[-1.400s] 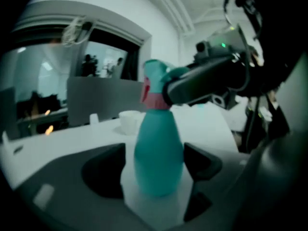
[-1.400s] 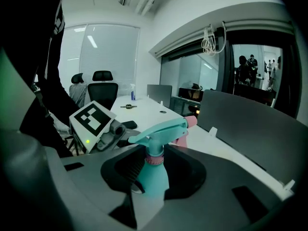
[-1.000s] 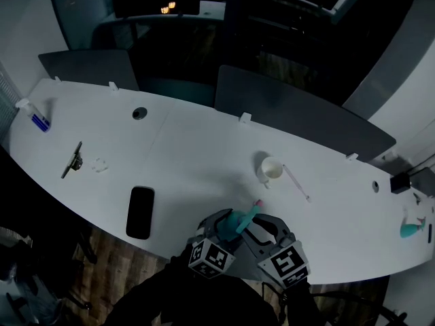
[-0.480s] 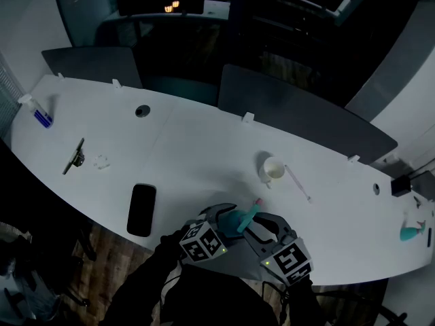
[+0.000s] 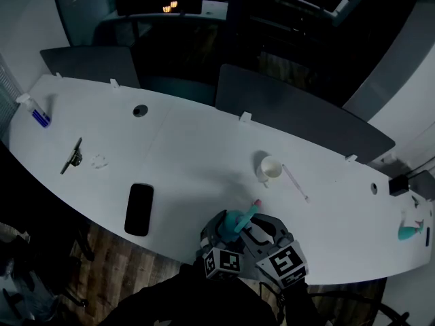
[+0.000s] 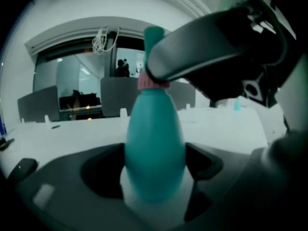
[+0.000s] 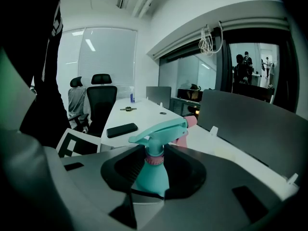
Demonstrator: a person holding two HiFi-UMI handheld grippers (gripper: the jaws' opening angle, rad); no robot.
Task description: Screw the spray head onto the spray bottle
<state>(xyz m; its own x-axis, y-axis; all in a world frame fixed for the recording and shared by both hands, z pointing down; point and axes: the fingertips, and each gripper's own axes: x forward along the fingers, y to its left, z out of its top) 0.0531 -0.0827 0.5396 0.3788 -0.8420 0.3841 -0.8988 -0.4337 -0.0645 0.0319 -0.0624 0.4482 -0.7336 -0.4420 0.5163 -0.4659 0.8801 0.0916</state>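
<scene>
Teal plastic fills the left gripper view: the spray bottle stands upright between the 2 jaws of the left gripper, with its wide lower body seated in their dark hollows. Those jaws have just been closing. They look to be pressing on the bottle's sides, though the close, warped view makes the contact hard to confirm.

Above them, the right gripper reaches across from the right and is clamped at the pink collar of the spray head. The spray head sits on the bottle's neck, and its pink-tipped nozzle points forward, away from both grippers.

From the head view, the 2 grippers meet over the near edge of the white counter, marker cubes side by side, with the bottle upright just ahead of them. A black phone lies flat well to the left of the left gripper. A white cup stands beyond the right gripper, apart from it.
</scene>
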